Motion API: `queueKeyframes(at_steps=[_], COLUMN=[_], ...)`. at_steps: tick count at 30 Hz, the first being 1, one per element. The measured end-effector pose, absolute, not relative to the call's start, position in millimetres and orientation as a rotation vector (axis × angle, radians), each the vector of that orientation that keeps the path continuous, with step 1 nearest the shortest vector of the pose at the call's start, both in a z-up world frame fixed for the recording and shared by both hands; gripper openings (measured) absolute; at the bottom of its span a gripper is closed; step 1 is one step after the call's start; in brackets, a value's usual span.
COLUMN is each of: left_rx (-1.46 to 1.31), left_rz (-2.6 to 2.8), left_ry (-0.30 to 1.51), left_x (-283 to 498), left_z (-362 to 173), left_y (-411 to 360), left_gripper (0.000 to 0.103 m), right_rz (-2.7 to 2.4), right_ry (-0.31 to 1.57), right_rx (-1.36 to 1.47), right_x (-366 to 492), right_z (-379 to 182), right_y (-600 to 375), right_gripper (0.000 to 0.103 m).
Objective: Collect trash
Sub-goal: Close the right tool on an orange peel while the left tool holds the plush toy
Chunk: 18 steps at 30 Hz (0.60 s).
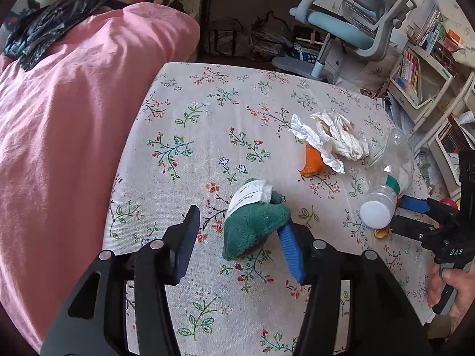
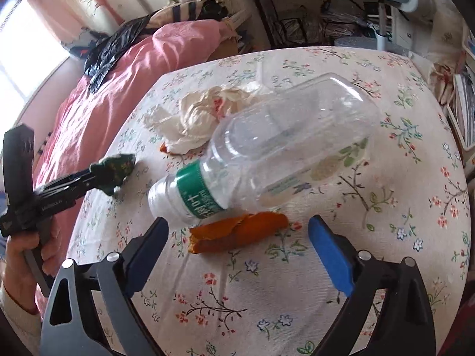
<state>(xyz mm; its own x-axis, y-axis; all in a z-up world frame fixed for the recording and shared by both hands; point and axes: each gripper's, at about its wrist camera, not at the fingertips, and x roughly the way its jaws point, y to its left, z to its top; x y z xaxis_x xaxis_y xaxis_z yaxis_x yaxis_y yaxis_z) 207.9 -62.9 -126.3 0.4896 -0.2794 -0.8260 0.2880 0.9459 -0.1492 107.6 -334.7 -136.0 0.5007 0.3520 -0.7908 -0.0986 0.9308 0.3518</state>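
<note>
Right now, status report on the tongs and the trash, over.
Left tongs open around the green cloth. Right tongs open over the orange peel. Plastic bottle and crumpled tissue uncollected. Nothing in the way.

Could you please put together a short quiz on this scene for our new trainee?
1. True or false: the plastic bottle stands upright on the floral cloth.
2. What lies just ahead of the right gripper, between its open fingers? A) a crumpled tissue B) an orange peel C) a green cloth
3. What colour is the bottle's cap?

Key: 1 false, it lies on its side; 2 B; 3 white.
</note>
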Motion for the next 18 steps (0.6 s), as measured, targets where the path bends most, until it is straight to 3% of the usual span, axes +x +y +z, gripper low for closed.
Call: queueKeyframes(at_steps=[2, 3, 4, 5, 6, 10, 18], left_rx=[0.052, 0.066, 0.064, 0.058, 0.056, 0.02, -0.044], left_rz=[-0.358, -0.361, -0.37, -0.377, -0.374, -0.391, -0.405], left_ry=[1.024, 1.031, 1.04, 1.054, 1.054, 1.04, 1.021], left_x=[208, 208, 208, 208, 208, 203, 193], left_z=[-132, -134, -135, -136, -136, -128, -117], left_y=[-69, -71, -72, -72, -72, -68, -61], left_gripper=[0.05, 0.047, 0.031, 0.025, 0.024, 0.022, 0.022], right_rz=[0.291, 0.297, 0.31, 0.327, 0.338, 0.36, 0.386], right_ry=[1.021, 1.025, 1.029, 1.03, 1.031, 1.031, 0.991], right_rx=[0.25, 0.236, 0.234, 0.247, 0.254, 0.266, 0.311], right_x=[107, 107, 106, 106, 106, 103, 89], right_z=[-136, -136, -136, -135, -135, -132, -120], right_y=[-329, -326, -325, -325, -325, -325, -329], right_gripper=[0.077, 0.065, 0.061, 0.054, 0.039, 0.024, 0.011])
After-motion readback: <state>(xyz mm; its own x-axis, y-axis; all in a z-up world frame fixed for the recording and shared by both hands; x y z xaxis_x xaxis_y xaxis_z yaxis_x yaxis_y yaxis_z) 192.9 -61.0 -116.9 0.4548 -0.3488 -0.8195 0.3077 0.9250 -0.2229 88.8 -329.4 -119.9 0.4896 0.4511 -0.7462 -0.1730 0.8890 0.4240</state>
